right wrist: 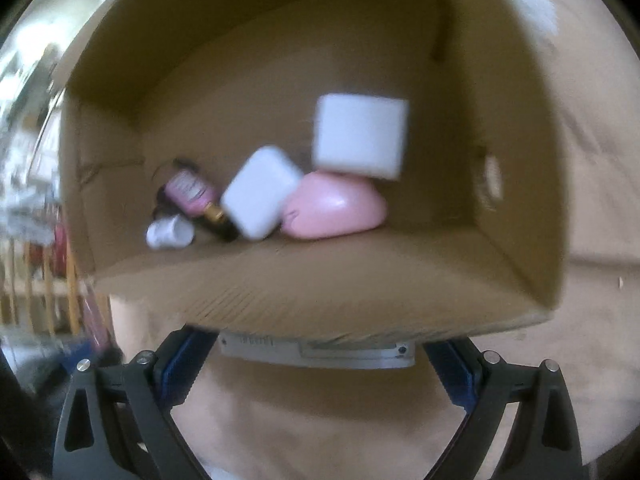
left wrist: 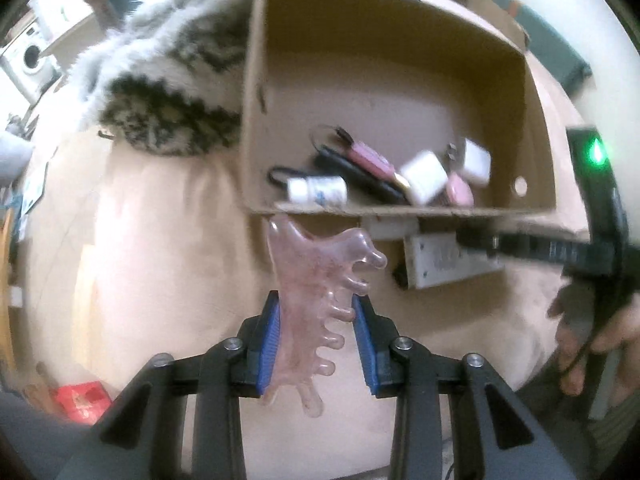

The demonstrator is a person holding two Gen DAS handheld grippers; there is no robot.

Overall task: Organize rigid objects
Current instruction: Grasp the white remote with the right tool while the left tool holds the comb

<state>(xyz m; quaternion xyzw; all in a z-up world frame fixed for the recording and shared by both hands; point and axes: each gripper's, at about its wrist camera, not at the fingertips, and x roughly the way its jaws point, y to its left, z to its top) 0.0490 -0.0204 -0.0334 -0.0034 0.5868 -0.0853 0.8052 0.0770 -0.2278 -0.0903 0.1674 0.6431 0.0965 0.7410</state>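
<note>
My left gripper [left wrist: 316,300] is shut on a translucent pink toothed comb [left wrist: 320,248], held upright between the blue pads just in front of the cardboard box [left wrist: 400,212]. The box holds a white bottle [left wrist: 318,191], a pink tube [left wrist: 370,158], white adapters [right wrist: 360,136] and a pink case [right wrist: 336,206]. My right gripper [right wrist: 318,344] stands wide, low at the box's near wall [right wrist: 320,288], with a flat white device [right wrist: 320,354] between its fingers. I cannot tell whether the pads touch it. In the left wrist view the right gripper [left wrist: 480,240] hangs over that device [left wrist: 448,264].
A fluffy grey and speckled garment [left wrist: 168,80] lies left of the box on the beige cloth [left wrist: 140,260]. A red packet [left wrist: 82,400] sits at the lower left. A hand [left wrist: 580,340] holds the right gripper's handle. A washing machine [left wrist: 32,60] stands far left.
</note>
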